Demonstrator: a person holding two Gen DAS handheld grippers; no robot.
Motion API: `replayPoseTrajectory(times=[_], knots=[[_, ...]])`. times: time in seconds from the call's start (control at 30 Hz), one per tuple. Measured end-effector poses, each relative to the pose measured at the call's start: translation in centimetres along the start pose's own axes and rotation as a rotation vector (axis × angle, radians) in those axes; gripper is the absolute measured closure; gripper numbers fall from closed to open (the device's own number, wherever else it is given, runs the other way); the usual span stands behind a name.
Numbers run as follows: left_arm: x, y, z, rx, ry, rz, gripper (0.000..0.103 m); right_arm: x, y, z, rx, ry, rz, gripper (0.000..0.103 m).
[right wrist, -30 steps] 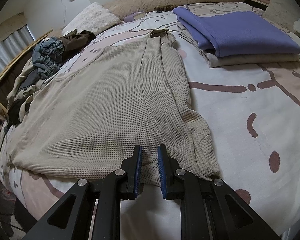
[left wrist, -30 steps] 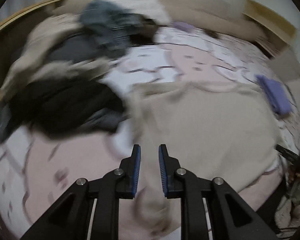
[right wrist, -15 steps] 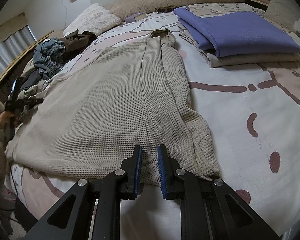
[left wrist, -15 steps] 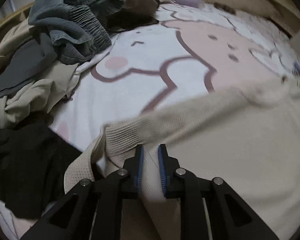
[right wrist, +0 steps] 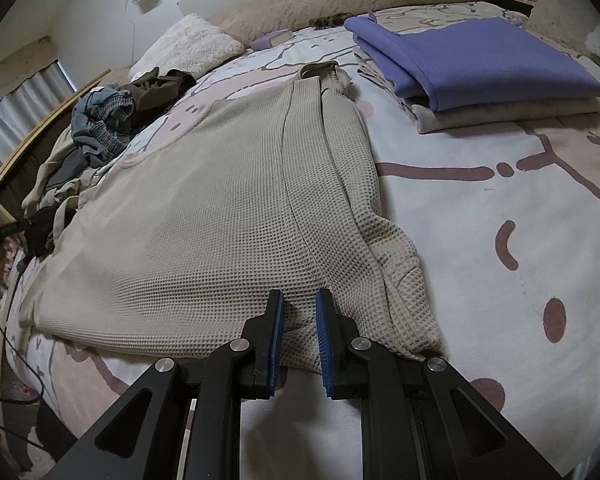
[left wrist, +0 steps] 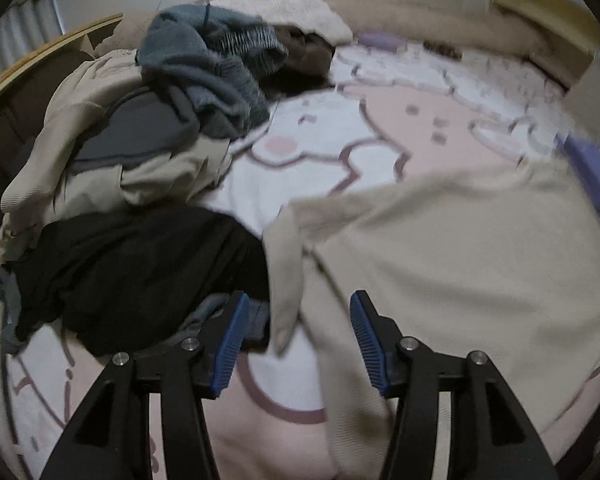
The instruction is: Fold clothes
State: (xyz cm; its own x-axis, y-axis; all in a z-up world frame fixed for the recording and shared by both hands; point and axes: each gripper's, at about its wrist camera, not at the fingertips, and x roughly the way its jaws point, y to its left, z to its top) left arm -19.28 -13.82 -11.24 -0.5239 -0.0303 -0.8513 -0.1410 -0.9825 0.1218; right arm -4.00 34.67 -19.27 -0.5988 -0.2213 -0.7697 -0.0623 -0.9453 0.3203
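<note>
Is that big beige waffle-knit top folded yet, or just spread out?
Partly folded: the beige waffle-knit top lies flat on the bed, with its right side and sleeve turned inward.

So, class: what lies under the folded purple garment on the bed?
Under the purple garment lies a folded beige garment, with a paler layer at its front edge, all resting on the patterned bedspread. Anything between the layers is covered.

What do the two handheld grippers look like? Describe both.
The left gripper and the right gripper match: black angular finger arms with triangular cut-outs, silver round screw heads at the joints, and blue ribbed pads on the inner faces. No cables or sleeves show.
</note>
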Motion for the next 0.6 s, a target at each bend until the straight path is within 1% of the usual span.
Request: replayPoseTrajectory(times=[0.1, 0.13, 0.17, 0.2, 0.27, 0.33, 0.4, 0.43, 0.5, 0.53, 0.6], knots=[[2.2, 0.4, -0.1, -0.034, 0.032, -0.003, 0.051, 0.0, 0.0, 0.0, 0.000, -0.003, 0.000, 0.088], [2.9, 0.6, -0.2, -0.047, 0.038, -0.002, 0.055, 0.0, 0.0, 0.0, -0.001, -0.004, -0.001, 0.088], [3.6, 0.8, -0.2, -0.060, 0.050, -0.004, 0.087, 0.0, 0.0, 0.0, -0.002, -0.004, -0.002, 0.088], [4.0, 1.0, -0.2, -0.082, 0.066, -0.019, 0.098, 0.0, 0.0, 0.0, -0.002, -0.005, -0.002, 0.088], [3.4, 1.6, -0.1, -0.134, 0.061, -0.086, 0.098, 0.0, -0.1, 0.0, -0.002, -0.005, 0.000, 0.088], [1.7, 2.2, 0.7, -0.186, 0.026, -0.156, 0.098, 0.0, -0.2, 0.1, 0.001, -0.004, 0.005, 0.088], [-0.1, 3.2, 2.1, -0.255, -0.020, -0.216, 0.098, 0.0, -0.3, 0.1, 0.003, -0.004, 0.008, 0.088], [-1.0, 4.2, 3.3, -0.312, -0.045, -0.254, 0.098, 0.0, -0.3, 0.1, 0.005, -0.004, 0.010, 0.088], [-1.8, 6.0, 5.2, -0.426, -0.070, -0.317, 0.097, 0.0, -0.3, 0.0, 0.007, -0.006, 0.011, 0.088], [-1.7, 6.9, 6.2, -0.484, -0.076, -0.335, 0.097, 0.0, -0.3, 0.0, 0.007, -0.007, 0.011, 0.088], [-1.3, 8.4, 8.1, -0.579, -0.088, -0.341, 0.096, 0.0, -0.2, 0.0, 0.010, -0.010, 0.010, 0.088]])
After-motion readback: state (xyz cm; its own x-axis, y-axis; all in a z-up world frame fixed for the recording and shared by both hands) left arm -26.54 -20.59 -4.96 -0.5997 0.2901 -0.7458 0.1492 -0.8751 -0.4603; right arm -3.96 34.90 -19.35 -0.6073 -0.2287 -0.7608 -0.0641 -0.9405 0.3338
